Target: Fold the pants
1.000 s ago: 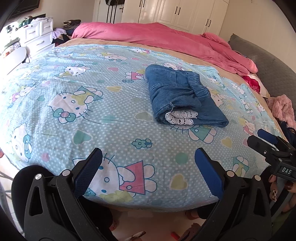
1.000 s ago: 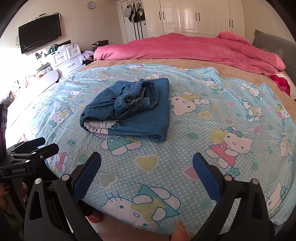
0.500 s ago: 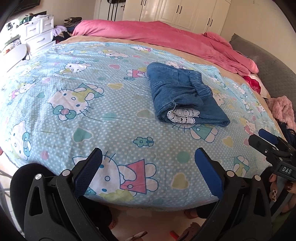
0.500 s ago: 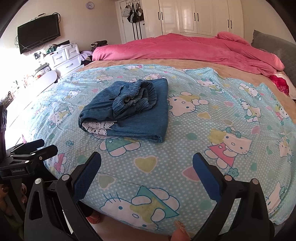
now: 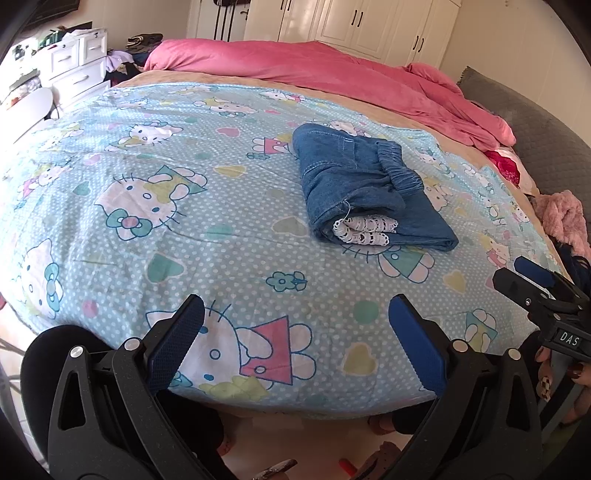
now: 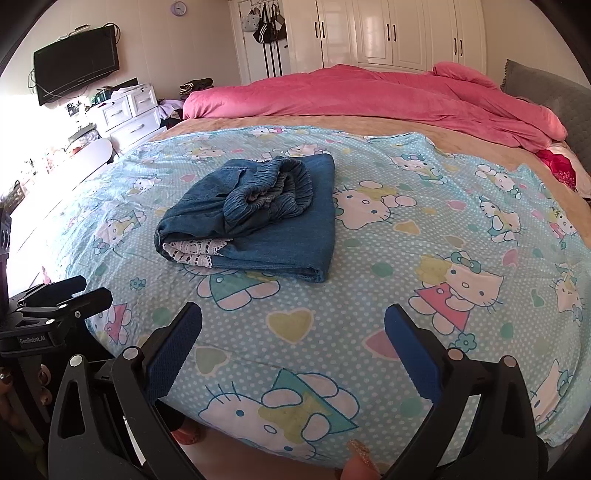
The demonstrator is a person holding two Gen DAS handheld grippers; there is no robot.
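The blue denim pants (image 5: 369,192) lie folded in a compact bundle on the blue Hello Kitty sheet, with white lace trim showing at the near end. They also show in the right wrist view (image 6: 258,218), with the elastic waistband bunched on top. My left gripper (image 5: 295,325) is open and empty, held back at the near edge of the bed, well short of the pants. My right gripper (image 6: 293,332) is open and empty, also at the near edge. Each gripper shows at the side of the other's view.
The bed (image 5: 110,206) carries a pink duvet (image 6: 369,96) heaped along its far side. White drawers (image 6: 129,110) and a wall TV (image 6: 75,64) stand at the left. White wardrobes (image 6: 388,33) line the back wall. A pink fuzzy item (image 5: 565,218) lies at the right.
Both grippers have drifted slightly; the pants sit a little lower in the left wrist view. The pants have not moved on the bed.
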